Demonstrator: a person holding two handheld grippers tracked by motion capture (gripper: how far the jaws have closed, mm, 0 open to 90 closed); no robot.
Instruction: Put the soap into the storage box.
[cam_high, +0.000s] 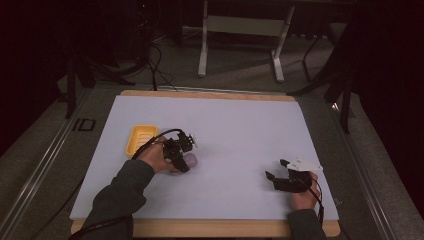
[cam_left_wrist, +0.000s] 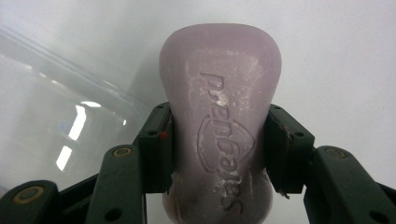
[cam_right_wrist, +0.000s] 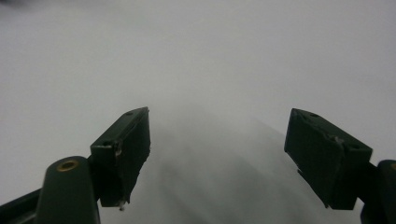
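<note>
Here, my left gripper (cam_left_wrist: 217, 149) clamps the waist of a pale lilac, embossed bar of soap (cam_left_wrist: 219, 116), both pads pressing its sides; a clear plastic lid (cam_left_wrist: 51, 126) lies just beside it. My right gripper (cam_right_wrist: 217, 156) rests released, nothing between its pads.

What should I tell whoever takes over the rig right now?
Left gripper: jaws closed on the sides of the lilac soap bar, just right of the yellow soap dish.
Right gripper: jaws open with nothing between them, resting near the front right of the white table sheet.
Done: soap gripped.
Left: probably setting the bar in the dish, which still looks empty.
</note>
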